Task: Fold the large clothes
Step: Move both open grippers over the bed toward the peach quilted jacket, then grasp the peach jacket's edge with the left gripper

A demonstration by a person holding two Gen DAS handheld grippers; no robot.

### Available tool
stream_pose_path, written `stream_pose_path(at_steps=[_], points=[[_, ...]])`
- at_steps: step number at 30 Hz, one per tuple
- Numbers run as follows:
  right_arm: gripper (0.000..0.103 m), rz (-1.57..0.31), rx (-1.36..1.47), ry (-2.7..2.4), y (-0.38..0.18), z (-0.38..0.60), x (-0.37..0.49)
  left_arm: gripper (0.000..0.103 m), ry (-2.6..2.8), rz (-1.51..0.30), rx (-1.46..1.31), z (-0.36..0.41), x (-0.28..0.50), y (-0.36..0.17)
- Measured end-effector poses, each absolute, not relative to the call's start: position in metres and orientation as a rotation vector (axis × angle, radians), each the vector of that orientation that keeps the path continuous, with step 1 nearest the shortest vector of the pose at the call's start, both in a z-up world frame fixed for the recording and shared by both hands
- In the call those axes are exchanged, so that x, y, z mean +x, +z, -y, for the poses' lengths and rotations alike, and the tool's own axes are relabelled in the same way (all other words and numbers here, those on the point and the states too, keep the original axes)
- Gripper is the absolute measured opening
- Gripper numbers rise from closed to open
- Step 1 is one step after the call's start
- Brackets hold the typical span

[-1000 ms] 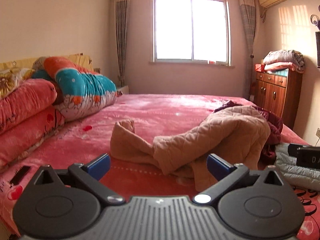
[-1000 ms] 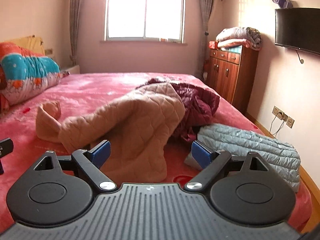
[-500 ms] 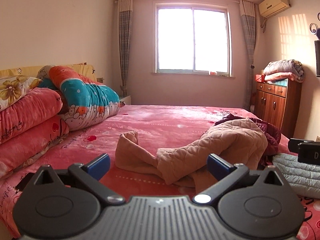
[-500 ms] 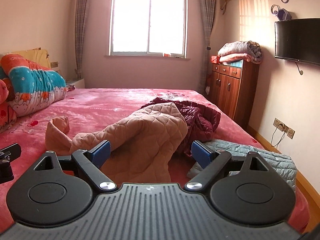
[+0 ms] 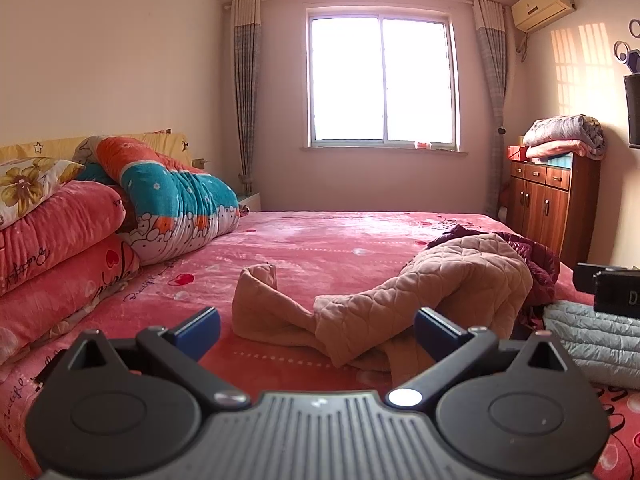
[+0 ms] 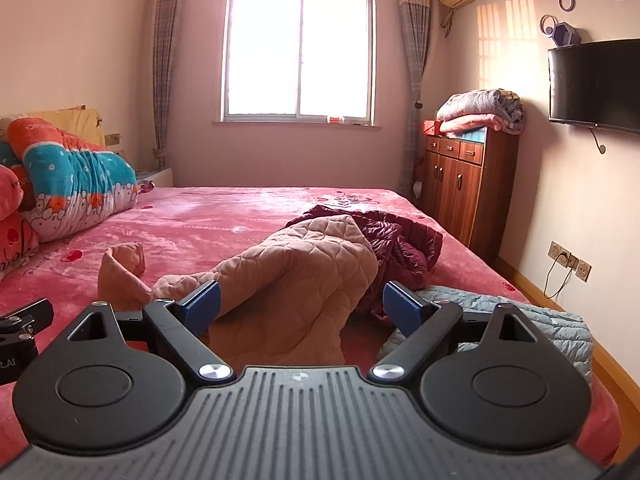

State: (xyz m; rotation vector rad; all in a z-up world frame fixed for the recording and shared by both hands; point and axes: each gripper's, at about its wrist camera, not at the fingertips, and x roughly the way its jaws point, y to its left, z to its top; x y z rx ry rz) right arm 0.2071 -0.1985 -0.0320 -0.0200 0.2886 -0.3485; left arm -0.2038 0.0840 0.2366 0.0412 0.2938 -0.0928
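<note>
On the pink fleece-covered bed [image 5: 320,248], both grippers [image 5: 317,326] [image 6: 298,306] hung spread, empty; grabbing the crumpled tan quilted coat [image 6: 304,272] risked snagging the maroon jacket [image 6: 404,236] beneath.

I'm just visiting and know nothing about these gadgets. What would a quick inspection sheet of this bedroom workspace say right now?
Surface: bed with pink cover.
Job's things: tan jacket crumpled, partly over maroon jacket; grey jacket at the bed's edge.
Clutter: quilts piled by the headboard.
Grippers: left gripper and right gripper open, empty, above the bed.
Cables: a cord plugged into the wall socket.
Surroundings: window, cabinet with folded blankets on top, TV.
</note>
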Motion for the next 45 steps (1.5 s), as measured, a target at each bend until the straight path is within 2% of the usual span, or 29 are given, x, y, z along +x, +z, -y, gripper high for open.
stream_pose_path(at_steps=[21, 27, 35, 45], points=[[0.103, -0.324, 0.067, -0.364, -0.066, 0.223, 0.208, 0.102, -0.061, -0.386, 0.117, -0.058, -0.186, 0.198], [0.103, -0.310, 0.137, -0.406, -0.088, 0.242, 0.209, 0.102, -0.084, -0.422, 0.145, -0.042, -0.175, 0.178], [0.103, -0.384, 0.167, -0.488, -0.129, 0.274, 0.224, 0.102, -0.189, -0.453, 0.170, -0.014, -0.159, 0.139], [0.103, -0.400, 0.267, -0.546, -0.134, 0.300, 0.229, 0.102, -0.298, -0.468, 0.174, 0.032, -0.129, 0.109]])
